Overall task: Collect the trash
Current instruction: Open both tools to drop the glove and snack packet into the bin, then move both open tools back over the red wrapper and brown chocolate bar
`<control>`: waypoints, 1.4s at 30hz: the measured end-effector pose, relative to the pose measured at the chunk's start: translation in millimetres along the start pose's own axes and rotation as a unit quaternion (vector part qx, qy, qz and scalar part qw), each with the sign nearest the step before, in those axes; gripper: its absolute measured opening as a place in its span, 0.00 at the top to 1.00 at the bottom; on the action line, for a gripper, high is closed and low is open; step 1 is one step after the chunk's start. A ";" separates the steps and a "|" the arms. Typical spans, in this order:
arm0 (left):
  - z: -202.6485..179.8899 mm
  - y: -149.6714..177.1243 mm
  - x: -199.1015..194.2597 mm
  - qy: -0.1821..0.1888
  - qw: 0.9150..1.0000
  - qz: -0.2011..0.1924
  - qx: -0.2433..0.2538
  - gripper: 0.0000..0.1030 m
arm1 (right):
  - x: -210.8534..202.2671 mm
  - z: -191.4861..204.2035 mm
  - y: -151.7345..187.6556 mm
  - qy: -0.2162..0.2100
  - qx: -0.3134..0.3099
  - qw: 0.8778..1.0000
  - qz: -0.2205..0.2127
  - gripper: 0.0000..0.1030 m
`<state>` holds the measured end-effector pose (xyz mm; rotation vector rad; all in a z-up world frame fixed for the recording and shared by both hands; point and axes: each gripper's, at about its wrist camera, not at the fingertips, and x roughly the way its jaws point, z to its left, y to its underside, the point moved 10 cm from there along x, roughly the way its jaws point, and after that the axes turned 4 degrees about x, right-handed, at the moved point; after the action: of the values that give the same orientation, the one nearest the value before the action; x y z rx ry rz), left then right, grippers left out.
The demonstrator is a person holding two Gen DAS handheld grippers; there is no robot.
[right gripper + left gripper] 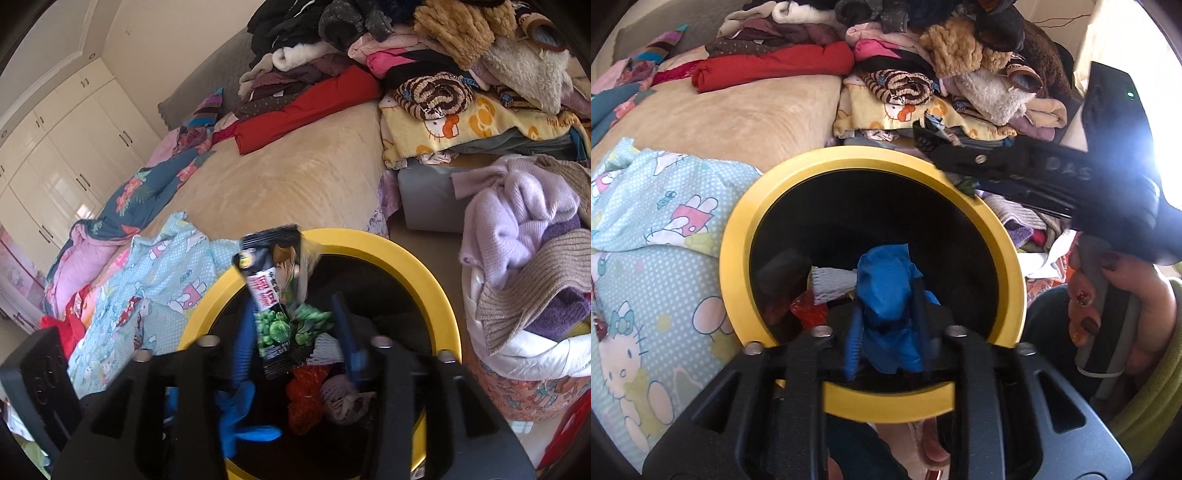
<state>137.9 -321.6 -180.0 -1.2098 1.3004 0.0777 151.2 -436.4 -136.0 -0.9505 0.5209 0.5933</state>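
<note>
Both wrist views look steeply down, close above the round yellow-rimmed black bin point(738, 236) point(436, 273). Both share the beige bed point(738, 114) point(295, 177) beyond.

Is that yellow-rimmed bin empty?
No. The bin already holds red netting, white foam netting and a blue glove.

Yellow-rimmed black bin point(738, 236), blue glove point(890, 295), green-and-black snack packet point(277, 295), red blanket point(775, 66).
</note>
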 end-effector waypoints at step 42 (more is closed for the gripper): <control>227.6 8.0 -164.2 -0.194 0.949 -0.175 -0.177 0.11 | 47.1 210.6 65.8 -0.087 -0.213 0.973 0.032 0.22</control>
<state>229.6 -66.3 -107.8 -1.6215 0.7312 0.2866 172.9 -214.2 -103.4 -1.2765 0.2697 0.8597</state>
